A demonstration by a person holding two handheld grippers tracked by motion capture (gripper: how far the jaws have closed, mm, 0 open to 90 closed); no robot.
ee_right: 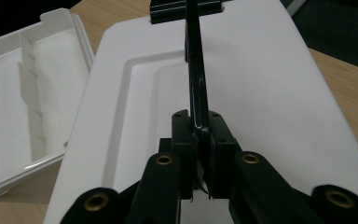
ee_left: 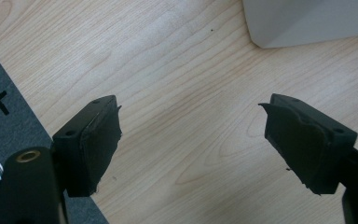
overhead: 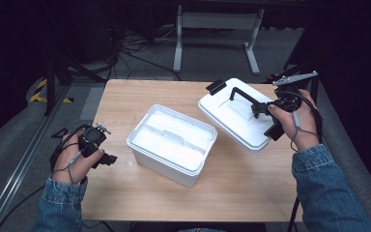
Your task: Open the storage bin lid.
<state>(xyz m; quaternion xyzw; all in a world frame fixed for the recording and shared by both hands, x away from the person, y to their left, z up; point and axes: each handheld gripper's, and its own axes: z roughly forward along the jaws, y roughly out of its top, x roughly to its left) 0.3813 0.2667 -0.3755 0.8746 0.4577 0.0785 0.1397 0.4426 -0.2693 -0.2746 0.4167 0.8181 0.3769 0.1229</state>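
A white open box (overhead: 147,145) with an inner tray stands in the middle of the wooden table. Its white lid (overhead: 224,118) with a black handle (overhead: 244,95) hangs tilted over the table's right part. My right gripper (overhead: 260,110) is shut on that black handle (ee_right: 196,79), and the lid (ee_right: 270,84) spreads out beneath the jaws. The box (ee_right: 14,102) lies to the left in the right gripper view. My left gripper (overhead: 107,158) rests at the table's left edge, open with nothing between its fingers (ee_left: 98,140). A corner of the box (ee_left: 303,21) shows ahead of it.
The wooden table (overhead: 125,96) ends close to my left gripper, with grey floor (ee_left: 4,121) beyond the edge. A white table frame (overhead: 217,21) and cables lie on the floor behind the table.
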